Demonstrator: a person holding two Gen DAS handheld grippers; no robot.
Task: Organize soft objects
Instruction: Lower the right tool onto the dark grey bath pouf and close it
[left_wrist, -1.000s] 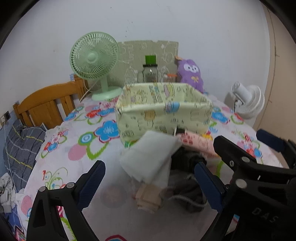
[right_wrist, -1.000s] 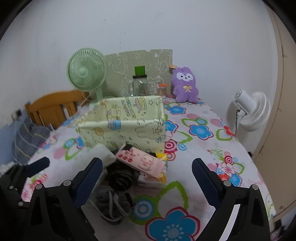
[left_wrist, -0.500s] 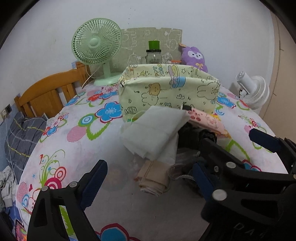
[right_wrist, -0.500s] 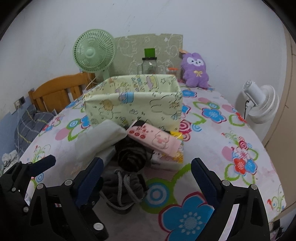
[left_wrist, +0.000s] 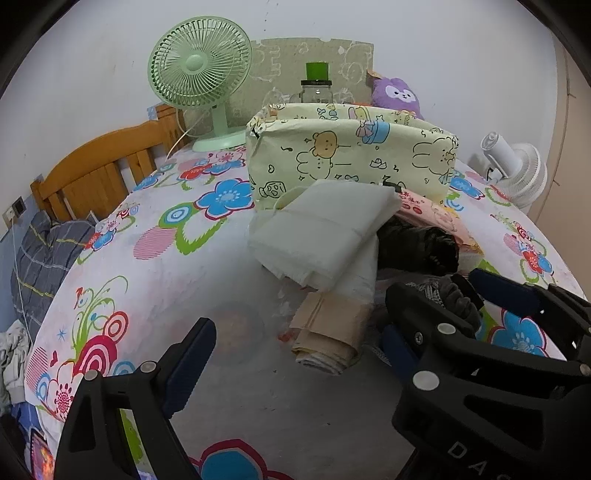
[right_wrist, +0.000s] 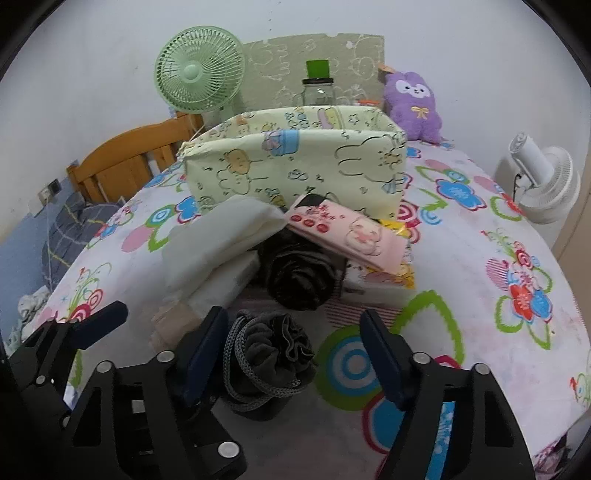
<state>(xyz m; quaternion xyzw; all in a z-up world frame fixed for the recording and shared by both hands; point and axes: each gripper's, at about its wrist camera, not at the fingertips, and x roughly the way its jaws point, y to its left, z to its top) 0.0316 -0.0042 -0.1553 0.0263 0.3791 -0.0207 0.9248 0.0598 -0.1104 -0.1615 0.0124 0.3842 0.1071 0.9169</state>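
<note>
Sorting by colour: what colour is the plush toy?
Purple plush toy, white face; clearest in right wrist view.

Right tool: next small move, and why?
Probably ease the right tool down and close on the grey drawstring pouch. Its jaws are open with the pouch's gathered top between them, the left tool is open and holds nothing, and the cartoon-print fabric bin waits behind.

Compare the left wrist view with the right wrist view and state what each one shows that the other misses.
Only the left wrist view shows the beige folded cloth clearly, lying in front of the white folded cloth.

Only the right wrist view shows the grey drawstring pouch in full between the open fingers of the right hand-held gripper, plus the whole purple plush.

Both show the yellow cartoon-print fabric box, the green fan, the pink tissue pack and the open left hand-held gripper.
</note>
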